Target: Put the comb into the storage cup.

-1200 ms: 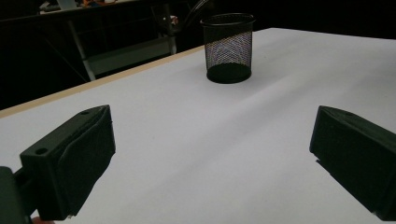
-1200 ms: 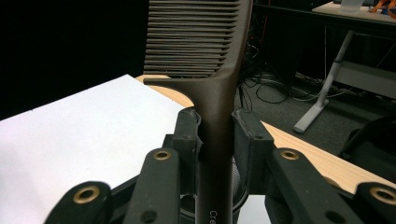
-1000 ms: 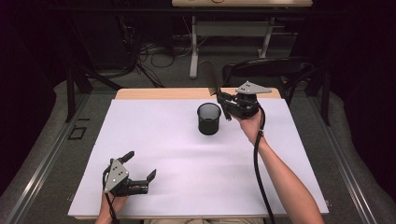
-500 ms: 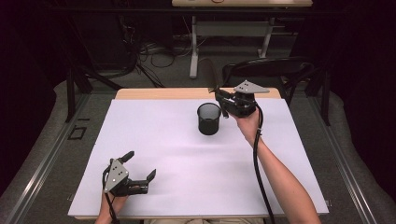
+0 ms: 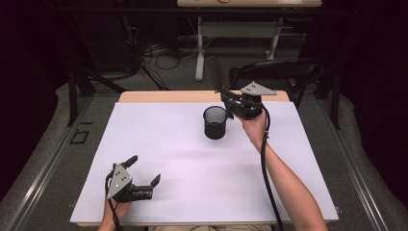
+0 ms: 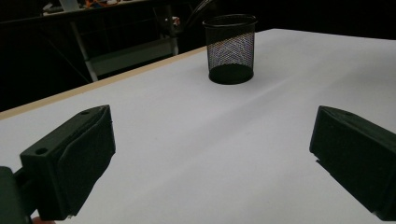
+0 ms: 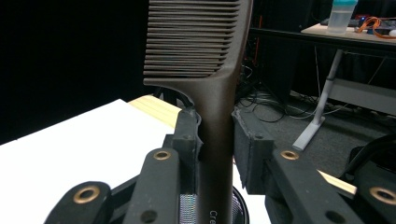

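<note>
My right gripper (image 5: 227, 97) hovers at the far side of the table, just right of a black mesh cup (image 5: 214, 123). It is shut on the handle of a dark brown comb (image 7: 212, 60). The comb's toothed end (image 5: 214, 72) points up and away past the table's far edge. In the right gripper view the cup's mesh rim (image 7: 187, 204) lies directly beneath the handle. My left gripper (image 5: 144, 169) rests near the front left corner, jaws wide open with nothing between them. Seen from the left gripper (image 6: 210, 154), the cup (image 6: 231, 49) stands upright farther along the white surface.
A white sheet (image 5: 192, 173) covers the table, with a wooden strip (image 5: 163, 96) bare along the far edge. A black chair (image 5: 279, 72) stands behind the table's right side. A desk with a bottle (image 7: 341, 16) stands farther back.
The right gripper with the comb has shifted only slightly beside the cup. The left gripper has stayed where it was.
</note>
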A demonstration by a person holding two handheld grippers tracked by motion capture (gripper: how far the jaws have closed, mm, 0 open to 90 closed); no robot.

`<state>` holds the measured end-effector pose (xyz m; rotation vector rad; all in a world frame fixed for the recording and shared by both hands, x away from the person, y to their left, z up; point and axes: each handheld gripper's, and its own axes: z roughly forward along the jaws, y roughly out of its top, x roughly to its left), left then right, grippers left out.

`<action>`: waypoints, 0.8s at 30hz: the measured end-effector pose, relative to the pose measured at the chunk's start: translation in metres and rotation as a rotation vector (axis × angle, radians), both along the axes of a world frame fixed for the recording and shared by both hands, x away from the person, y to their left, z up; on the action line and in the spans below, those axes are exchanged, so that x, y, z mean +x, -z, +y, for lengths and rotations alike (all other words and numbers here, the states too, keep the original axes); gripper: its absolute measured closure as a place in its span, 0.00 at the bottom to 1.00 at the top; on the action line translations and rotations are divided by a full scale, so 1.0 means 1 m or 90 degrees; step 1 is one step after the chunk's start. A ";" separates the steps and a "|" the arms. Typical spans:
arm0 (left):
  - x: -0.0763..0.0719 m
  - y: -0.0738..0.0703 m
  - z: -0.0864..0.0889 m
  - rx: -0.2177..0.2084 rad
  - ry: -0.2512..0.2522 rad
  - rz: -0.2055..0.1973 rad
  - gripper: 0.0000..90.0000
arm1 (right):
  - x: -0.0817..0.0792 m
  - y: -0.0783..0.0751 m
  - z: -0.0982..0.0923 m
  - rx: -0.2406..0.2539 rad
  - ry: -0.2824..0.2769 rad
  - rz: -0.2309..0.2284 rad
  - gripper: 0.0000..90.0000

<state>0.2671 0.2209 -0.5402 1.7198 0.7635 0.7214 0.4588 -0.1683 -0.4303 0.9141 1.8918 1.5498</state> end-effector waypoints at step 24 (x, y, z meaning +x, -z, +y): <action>0.000 0.000 0.000 0.000 0.001 -0.001 0.00 | 0.010 0.001 0.008 0.013 0.008 -0.029 0.81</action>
